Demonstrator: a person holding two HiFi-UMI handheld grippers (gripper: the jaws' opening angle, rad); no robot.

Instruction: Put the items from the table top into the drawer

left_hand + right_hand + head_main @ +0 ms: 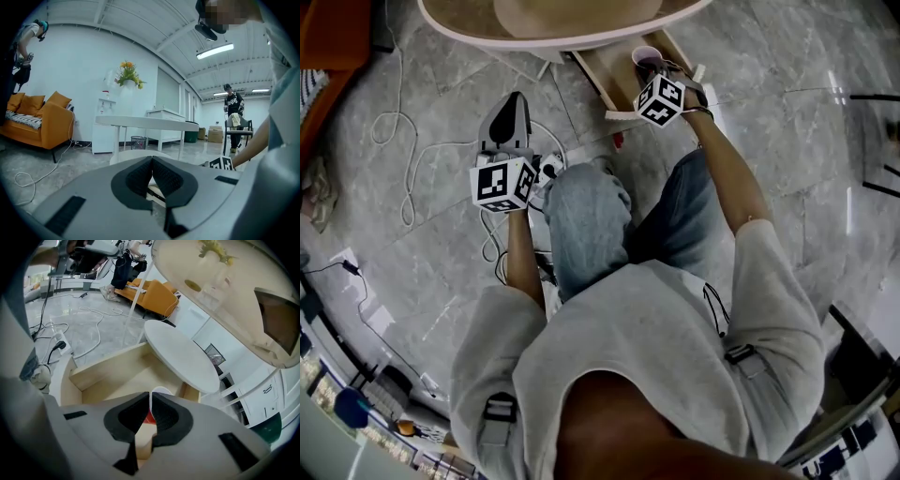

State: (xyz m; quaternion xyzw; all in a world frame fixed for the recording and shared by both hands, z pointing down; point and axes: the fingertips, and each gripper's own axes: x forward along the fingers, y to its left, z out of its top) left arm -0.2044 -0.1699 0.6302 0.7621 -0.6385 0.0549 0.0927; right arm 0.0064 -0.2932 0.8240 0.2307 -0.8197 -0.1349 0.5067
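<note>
A wooden drawer [620,86] stands pulled out from under the round table [562,37]. My right gripper [652,69] reaches down into it, shut on the rim of a cup [644,56]. In the right gripper view, the cup [160,392] shows a white rim and a red body pinched between the right gripper's [151,402] pads, above the drawer's floor [110,380]. My left gripper [515,97] hangs over the floor to the left of the drawer. In its own view the left gripper [152,160] is shut, with nothing in it.
Cables [401,141] and a power strip [549,169] lie on the marble floor by my knee. A white round panel [183,357] overhangs the drawer's back. Further off are an orange sofa [40,123], a wire bin [138,142] and a standing person [233,115].
</note>
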